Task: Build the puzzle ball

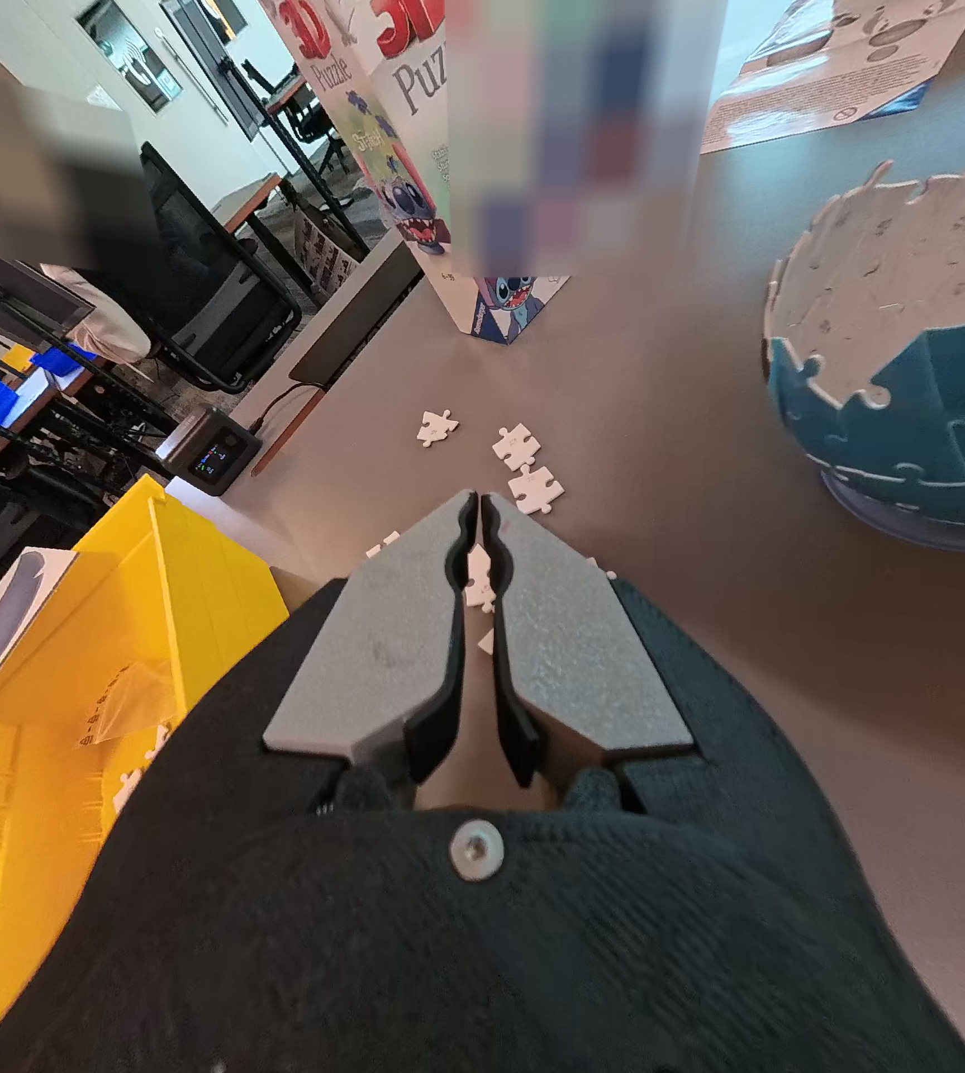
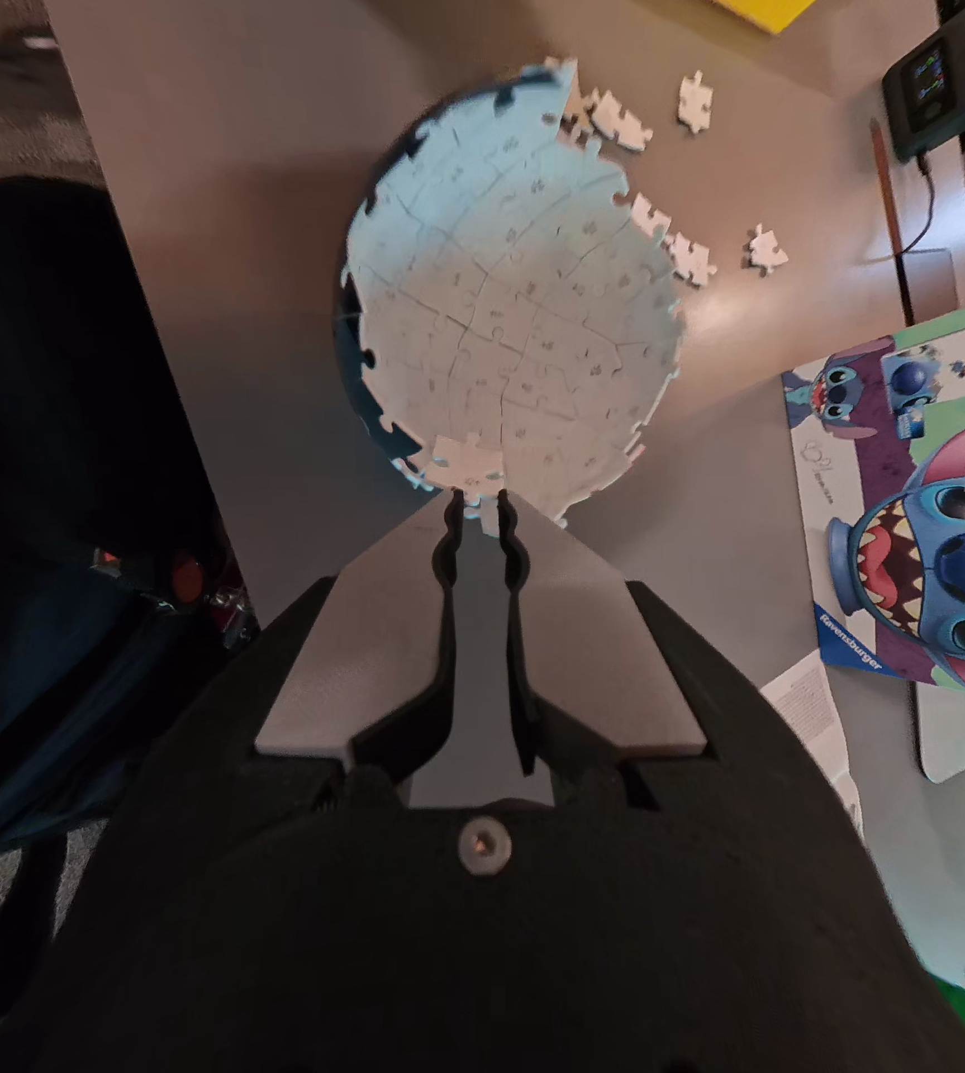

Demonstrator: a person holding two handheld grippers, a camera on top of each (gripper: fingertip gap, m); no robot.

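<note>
Puzzle ball (image 2: 515, 325) half built on table (image 2: 224, 203); right gripper (image 2: 479, 493) slightly parted at its rim piece (image 2: 465, 458), grip unclear. Left gripper (image 1: 480, 498) closed, empty, over loose pieces (image 1: 532, 464).

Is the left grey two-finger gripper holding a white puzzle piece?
No, the left grey two-finger gripper is shut on nothing; white puzzle pieces lie on the table below.

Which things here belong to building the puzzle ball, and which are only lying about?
For the job:
- half-built puzzle ball
- loose white pieces
- right tongs, slightly apart at the ball's rim
- left tongs, nearly closed

Lying about:
- puzzle box
- yellow bin
- instruction sheet
- small dark device
</note>
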